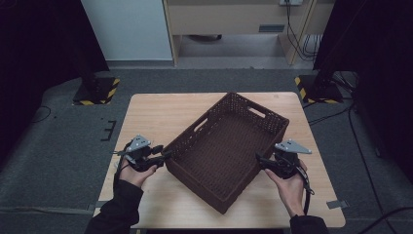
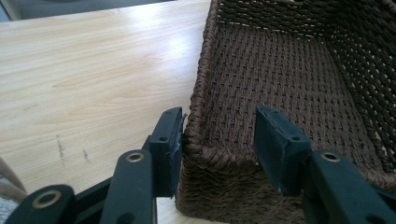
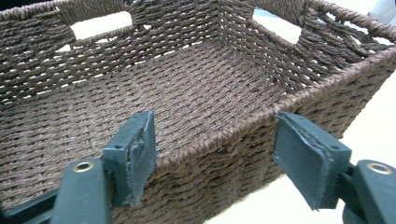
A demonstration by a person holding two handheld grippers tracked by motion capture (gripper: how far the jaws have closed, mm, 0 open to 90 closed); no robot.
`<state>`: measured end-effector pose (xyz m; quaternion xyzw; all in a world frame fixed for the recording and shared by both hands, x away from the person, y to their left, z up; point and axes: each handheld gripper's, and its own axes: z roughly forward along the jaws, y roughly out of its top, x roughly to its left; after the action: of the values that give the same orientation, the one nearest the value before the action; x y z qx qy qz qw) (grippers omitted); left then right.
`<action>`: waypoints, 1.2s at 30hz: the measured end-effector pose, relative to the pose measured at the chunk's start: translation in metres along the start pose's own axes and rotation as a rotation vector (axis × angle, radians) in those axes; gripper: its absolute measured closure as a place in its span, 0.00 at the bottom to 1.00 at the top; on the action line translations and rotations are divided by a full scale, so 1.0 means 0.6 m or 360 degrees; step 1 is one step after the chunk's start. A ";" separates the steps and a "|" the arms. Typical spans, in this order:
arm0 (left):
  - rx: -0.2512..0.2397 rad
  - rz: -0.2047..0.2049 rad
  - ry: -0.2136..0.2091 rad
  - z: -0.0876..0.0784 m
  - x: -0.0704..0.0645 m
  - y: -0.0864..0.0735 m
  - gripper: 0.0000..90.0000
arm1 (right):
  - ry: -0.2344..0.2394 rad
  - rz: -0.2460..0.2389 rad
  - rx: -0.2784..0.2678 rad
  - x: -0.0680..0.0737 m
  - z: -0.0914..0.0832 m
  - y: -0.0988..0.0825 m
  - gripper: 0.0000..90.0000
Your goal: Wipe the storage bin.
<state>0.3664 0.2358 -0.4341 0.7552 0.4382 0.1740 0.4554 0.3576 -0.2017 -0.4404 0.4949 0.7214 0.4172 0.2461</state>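
A dark brown woven basket (image 1: 192, 179) with handle slots lies askew on the wooden table (image 1: 160, 112), nothing inside it. My left gripper (image 1: 165, 155) is at the basket's left corner. In the left gripper view it (image 2: 217, 140) straddles that corner of the basket (image 2: 289, 70), one pad against the outer wall and the other well inside, apart from the weave. My right gripper (image 1: 260, 161) is at the basket's right wall. In the right gripper view its jaws (image 3: 215, 144) stand wide, one inside and one outside the basket's rim (image 3: 219, 135), with no pad pressing.
A person's hands come in from the near table edge. Bare tabletop lies behind and left of the basket. Two black stands with yellow-striped bases (image 1: 97, 90) (image 1: 316, 90) are on the grey floor beyond the table, and cables (image 1: 341, 114) trail at the right.
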 end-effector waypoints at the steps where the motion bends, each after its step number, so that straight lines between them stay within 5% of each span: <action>1: -0.0014 0.0000 0.0002 0.000 0.002 0.002 0.57 | 0.0016 -0.0003 0.0009 0.000 0.002 0.000 0.40; 5: -0.0035 -0.0020 0.0001 0.006 0.010 0.005 0.57 | -0.0022 -0.0052 0.0013 0.002 0.011 0.005 0.42; 12: 0.0039 -0.0007 -0.0050 0.018 0.002 -0.002 0.66 | -0.0017 -0.0049 -0.0016 -0.014 0.024 0.008 0.46; 18: 0.0060 0.0001 -0.0071 0.014 -0.009 -0.008 0.78 | 0.0001 -0.0026 -0.0056 -0.011 0.007 0.011 0.42; 26: 0.0102 0.0019 -0.0090 0.001 -0.029 -0.013 0.77 | 0.0042 -0.0035 0.0015 0.006 0.002 0.000 0.47; 36: 0.0074 0.0005 -0.0114 0.014 -0.021 -0.008 0.70 | 0.0028 -0.0075 0.0023 -0.005 0.017 0.011 0.59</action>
<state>0.3624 0.2220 -0.4410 0.7719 0.4245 0.1374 0.4528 0.3702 -0.1999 -0.4406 0.4758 0.7381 0.4103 0.2459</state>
